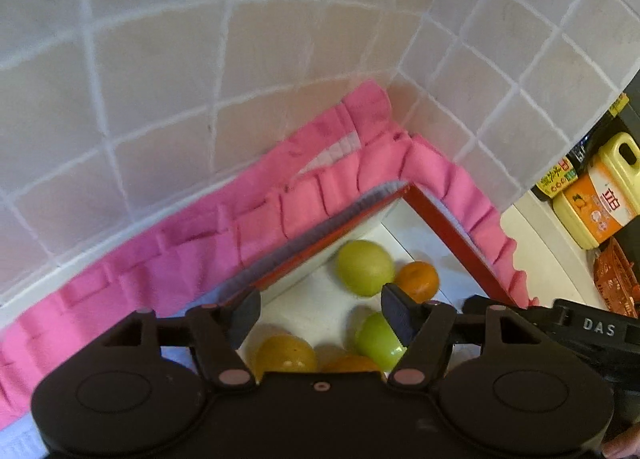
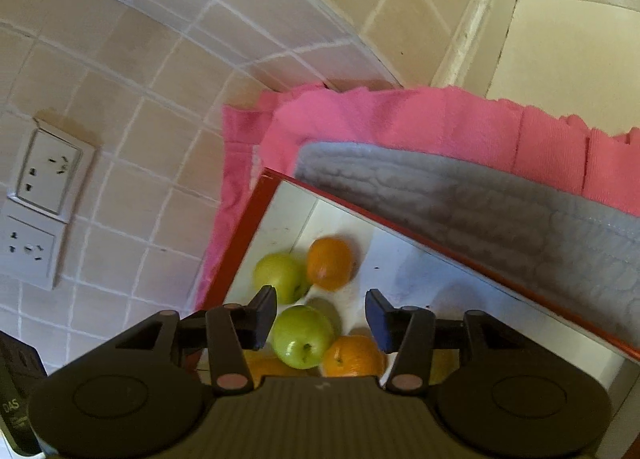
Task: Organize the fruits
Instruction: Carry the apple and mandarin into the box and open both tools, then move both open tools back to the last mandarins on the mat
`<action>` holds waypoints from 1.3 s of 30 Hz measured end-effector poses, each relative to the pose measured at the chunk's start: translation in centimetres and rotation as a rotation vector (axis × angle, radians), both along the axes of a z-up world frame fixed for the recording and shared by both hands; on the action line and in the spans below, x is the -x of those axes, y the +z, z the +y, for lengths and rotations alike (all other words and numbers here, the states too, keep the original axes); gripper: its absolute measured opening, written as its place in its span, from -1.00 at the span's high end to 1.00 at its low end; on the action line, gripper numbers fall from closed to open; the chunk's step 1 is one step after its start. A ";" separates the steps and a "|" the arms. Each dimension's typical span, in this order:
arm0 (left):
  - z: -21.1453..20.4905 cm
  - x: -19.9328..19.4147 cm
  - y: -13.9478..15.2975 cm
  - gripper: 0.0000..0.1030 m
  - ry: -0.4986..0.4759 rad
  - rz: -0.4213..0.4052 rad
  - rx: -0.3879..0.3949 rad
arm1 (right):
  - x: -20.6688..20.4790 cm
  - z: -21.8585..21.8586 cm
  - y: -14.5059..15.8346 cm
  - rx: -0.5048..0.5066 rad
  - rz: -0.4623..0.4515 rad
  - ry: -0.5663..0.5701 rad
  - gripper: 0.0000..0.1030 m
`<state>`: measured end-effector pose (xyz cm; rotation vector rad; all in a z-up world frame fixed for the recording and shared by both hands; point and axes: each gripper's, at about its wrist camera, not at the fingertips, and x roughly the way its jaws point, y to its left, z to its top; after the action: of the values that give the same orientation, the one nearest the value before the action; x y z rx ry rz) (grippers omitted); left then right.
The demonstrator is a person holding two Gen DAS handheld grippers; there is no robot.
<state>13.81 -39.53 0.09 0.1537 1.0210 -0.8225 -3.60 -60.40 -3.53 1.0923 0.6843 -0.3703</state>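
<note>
Fruit in a red-rimmed box (image 2: 236, 243), both tongs empty above it.
Left tongs (image 1: 320, 317) wide, right tongs (image 2: 321, 317) narrower; the green apple (image 2: 303, 337) looks firm, smooth and round, best gripped across its middle.

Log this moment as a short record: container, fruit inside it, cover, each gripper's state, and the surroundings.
container: red-rimmed white box, open at the top
fruit: green apples, oranges, loose on the box floor
cover: pink and grey cloth pushed back over the rim
left gripper: open, empty, above the fruit
right gripper: open, empty, above the fruit
surroundings: tiled wall, wall sockets, yellow jug
</note>
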 end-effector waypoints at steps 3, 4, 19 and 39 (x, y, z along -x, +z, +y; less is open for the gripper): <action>0.8 0.2 1.3 -0.54 0.015 -0.018 0.010 | 0.2 0.4 1.0 0.010 -0.010 0.006 -0.01; 1.1 0.3 1.8 -0.54 0.021 -0.030 0.010 | 0.2 0.6 1.3 0.013 -0.015 0.008 -0.01; 8.6 1.6 7.6 -0.54 0.117 -0.134 0.043 | 0.4 5.8 7.0 0.109 -0.071 0.123 -0.01; 25.3 3.4 6.0 -0.54 0.278 -0.147 0.007 | -3.0 18.0 8.1 0.120 -0.082 0.398 0.00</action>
<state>10.38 -14.22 6.06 0.0632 0.8770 -0.5529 -0.63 -42.38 4.59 0.8292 0.7767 -0.0239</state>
